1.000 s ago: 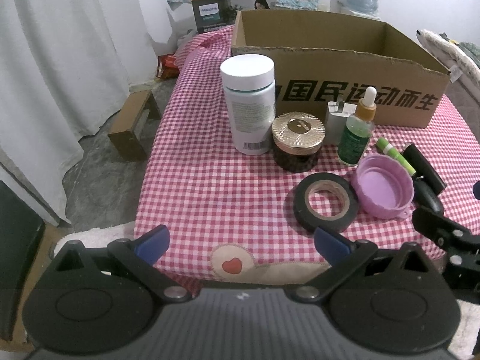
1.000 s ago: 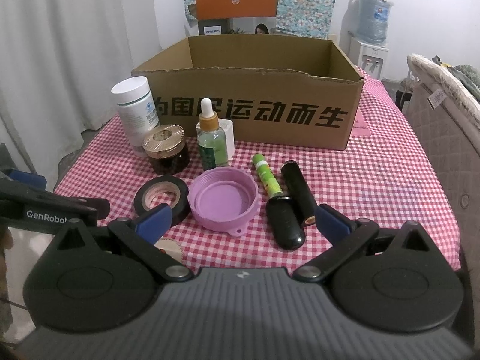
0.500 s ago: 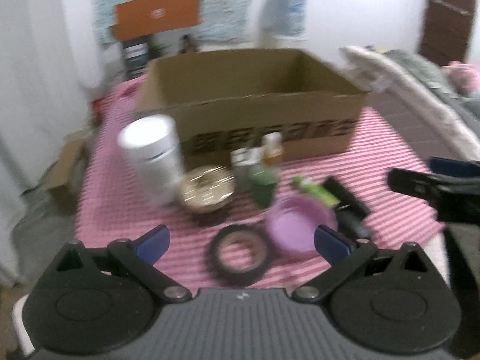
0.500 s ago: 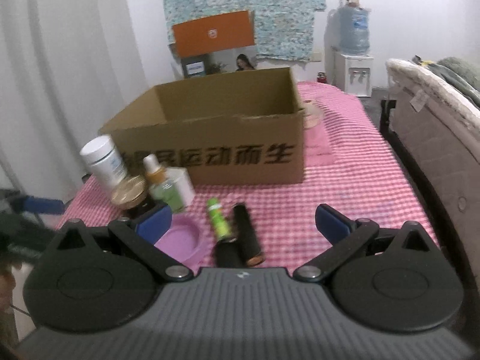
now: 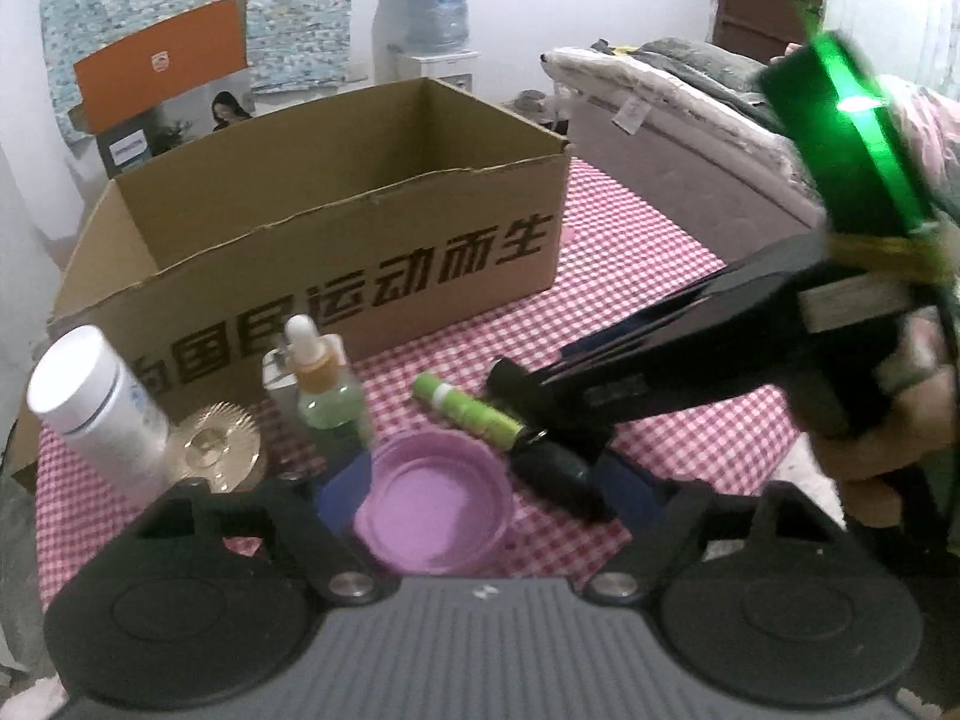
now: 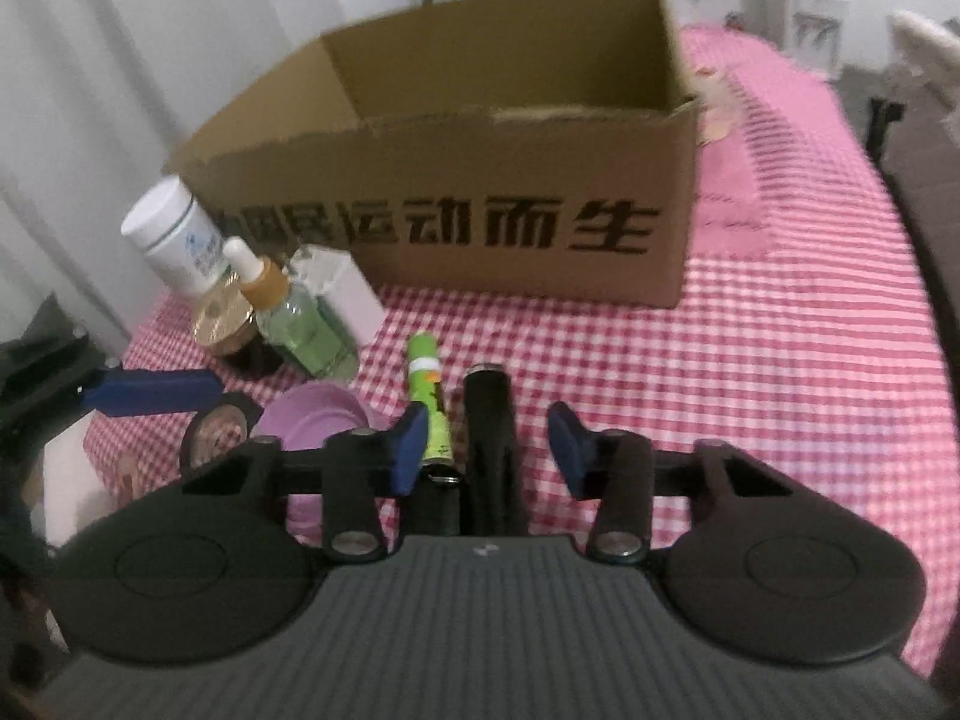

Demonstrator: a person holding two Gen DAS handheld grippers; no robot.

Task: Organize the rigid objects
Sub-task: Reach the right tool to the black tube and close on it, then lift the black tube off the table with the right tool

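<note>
Two hand-held grippers close in on a row of small items set out in front of an open brown cardboard box (image 6: 510, 228) on a pink-and-white checked tablecloth (image 6: 780, 360). Left of the box's near wall stand a white-capped plastic bottle (image 6: 174, 234), a gold-lidded dark jar (image 6: 222, 318) and a green glass dropper bottle (image 6: 294, 312); nearer the cameras lie a black tape roll (image 6: 207, 429) and a shallow purple plastic lid (image 5: 435, 507). The left gripper (image 5: 468, 489) straddles that lid, its blue pads on either side but not yet pressing as the jaws close. Further right, a green lip-balm tube (image 6: 429, 402) and a black cylindrical tube (image 6: 489, 420) lie side by side, long axes pointing toward the box's printed wall. The right gripper (image 6: 489, 450) is lined up along the black tube, which runs straight between its narrowing jaws; the left pad sits between the two tubes, just beside the green one, and the pads appear not yet to be touching black plastic. The right hand is clearly the nearer, and the likely pick is across the tube's width, followed by a carry forward over the box's near wall.
</note>
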